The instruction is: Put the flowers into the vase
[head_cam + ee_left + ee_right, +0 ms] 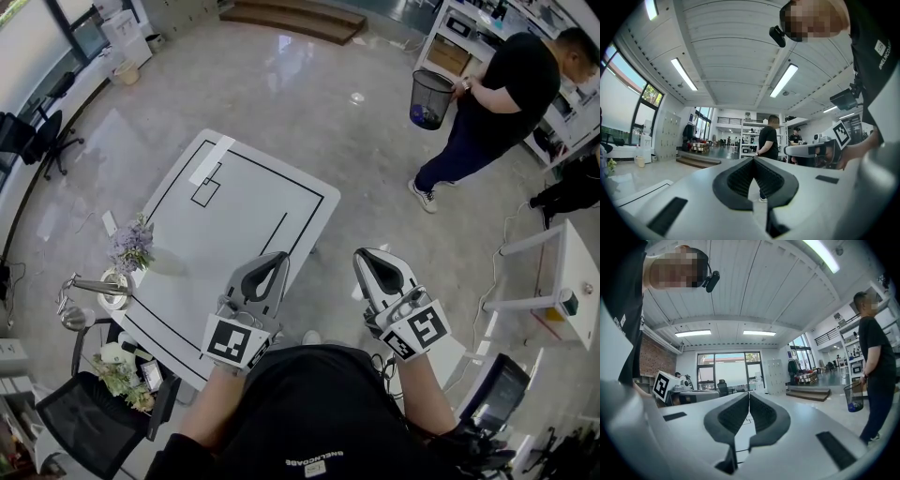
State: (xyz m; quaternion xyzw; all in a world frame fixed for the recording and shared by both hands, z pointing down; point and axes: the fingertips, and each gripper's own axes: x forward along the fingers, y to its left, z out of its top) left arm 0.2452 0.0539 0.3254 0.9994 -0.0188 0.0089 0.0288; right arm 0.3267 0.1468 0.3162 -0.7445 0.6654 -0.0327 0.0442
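A white rectangular table (244, 216) bearing black ruled lines and a strip of pale tape (212, 157) stands on a glossy grey stone floor (309, 84). Purple flowers (131, 246) sit at its left edge, beside a shiny metal vessel (114, 286). The left gripper (279, 257) and right gripper (364, 255), with ribbed dark pads, are both closed and empty. A person (506, 103) carries a black mesh wastebasket (430, 98).

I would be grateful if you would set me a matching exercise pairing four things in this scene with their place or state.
1 purple flowers
2 mesh bin
3 left claw
4 office chair

a shut, empty
b beside the standing person
c at the table's left edge
d far upper left, off the table

Pairs: 1-c, 2-b, 3-a, 4-d
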